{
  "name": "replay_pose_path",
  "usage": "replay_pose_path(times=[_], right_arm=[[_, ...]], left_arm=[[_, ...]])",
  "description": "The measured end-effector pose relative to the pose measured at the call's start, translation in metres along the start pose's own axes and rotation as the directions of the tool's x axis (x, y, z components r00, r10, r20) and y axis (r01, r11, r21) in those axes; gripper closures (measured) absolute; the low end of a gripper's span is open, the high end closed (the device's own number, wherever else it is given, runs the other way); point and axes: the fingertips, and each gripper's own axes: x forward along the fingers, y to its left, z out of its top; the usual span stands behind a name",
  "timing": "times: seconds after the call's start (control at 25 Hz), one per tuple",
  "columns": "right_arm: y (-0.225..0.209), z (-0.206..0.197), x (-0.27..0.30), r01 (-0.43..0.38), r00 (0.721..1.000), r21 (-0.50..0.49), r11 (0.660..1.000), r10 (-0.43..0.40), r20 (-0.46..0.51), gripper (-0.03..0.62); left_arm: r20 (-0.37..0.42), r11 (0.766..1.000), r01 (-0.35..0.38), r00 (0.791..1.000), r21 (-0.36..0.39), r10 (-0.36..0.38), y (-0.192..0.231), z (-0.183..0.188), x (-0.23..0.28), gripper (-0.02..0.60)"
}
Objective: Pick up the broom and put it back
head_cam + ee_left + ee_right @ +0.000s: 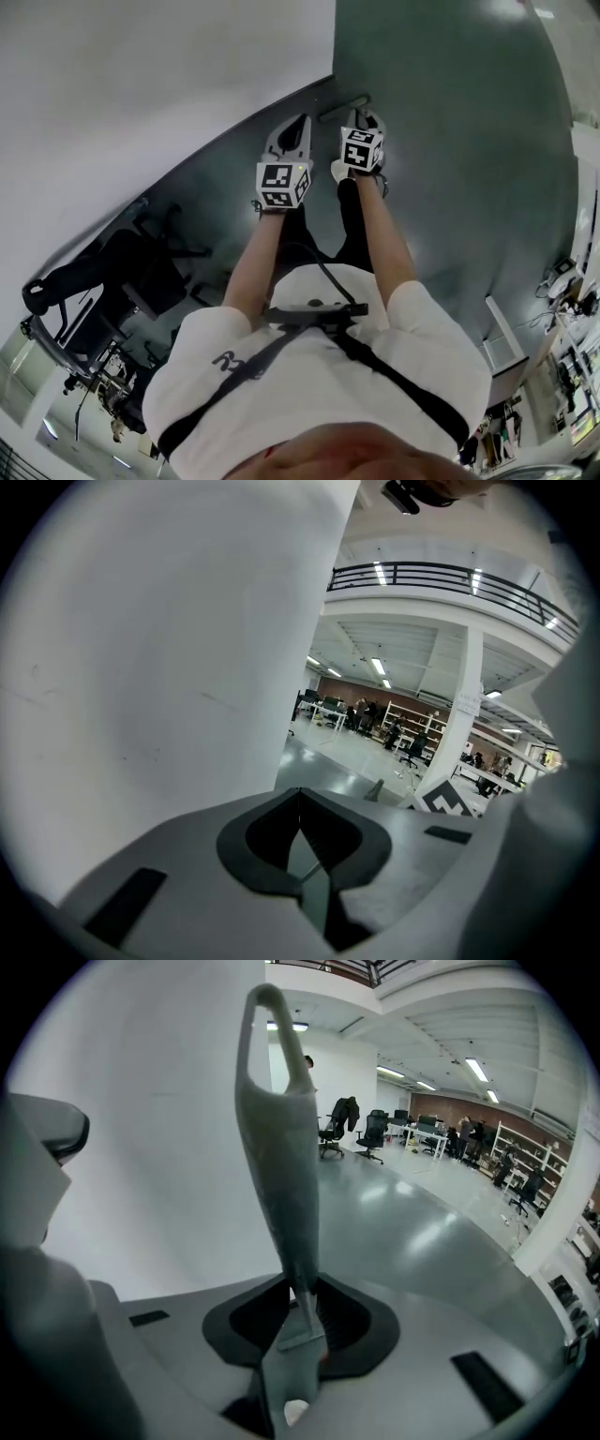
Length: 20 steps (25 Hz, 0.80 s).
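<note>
In the right gripper view the pale grey broom handle [281, 1147], with a hanging loop at its top, rises from between the jaws. My right gripper [300, 1293] is shut on it. From the head view both grippers hang low in front of the person's legs, close to the foot of the wall. The right gripper [366, 114] is on the right and the left gripper [298, 122] beside it. The handle's end [343, 106] shows as a short grey bar just beyond them. The left gripper [300, 803] has its pads meeting, with nothing seen held. The broom's head is hidden.
A white wall [141, 94] runs along the left, close to both grippers. Dark glossy floor [450, 141] spreads to the right. Black office chairs [141, 262] stand behind on the left, and desks with clutter [581, 309] at the right edge. A white pillar [464, 714] stands farther off.
</note>
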Motion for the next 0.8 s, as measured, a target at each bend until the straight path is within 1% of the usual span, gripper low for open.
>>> replay_pose_path(times=[0.12, 0.28, 0.52, 0.64, 0.76, 0.8], right_arm=[[0.009, 0.02, 0.024, -0.008, 1.0, 0.01, 1.0, 0.008, 0.02, 0.499], [0.028, 0.049, 0.057, -0.031, 0.999, -0.028, 0.999, 0.031, 0.025, 0.499], [0.058, 0.091, 0.099, -0.087, 0.995, -0.091, 0.992, 0.091, 0.04, 0.499], [0.071, 0.105, 0.112, -0.132, 0.99, -0.132, 0.982, 0.136, 0.028, 0.497], [0.08, 0.127, 0.117, -0.158, 0.983, -0.18, 0.971, 0.172, 0.061, 0.499], [0.081, 0.129, 0.119, -0.163, 0.982, -0.187, 0.969, 0.177, 0.06, 0.497]], left_arm=[[0.002, 0.999, -0.029, 1.0, -0.035, 0.029, 0.016, -0.004, 0.0, 0.571], [0.005, 0.994, -0.066, 0.998, -0.085, 0.067, 0.034, -0.008, -0.002, 0.571], [0.004, 0.99, -0.093, 0.996, -0.11, 0.094, 0.052, -0.015, -0.003, 0.571], [0.013, 0.986, -0.1, 0.995, -0.132, 0.103, 0.057, -0.014, -0.004, 0.571], [0.024, 0.984, -0.103, 0.994, -0.145, 0.107, 0.06, -0.013, -0.006, 0.571], [0.025, 0.984, -0.103, 0.994, -0.147, 0.107, 0.06, -0.014, -0.006, 0.571]])
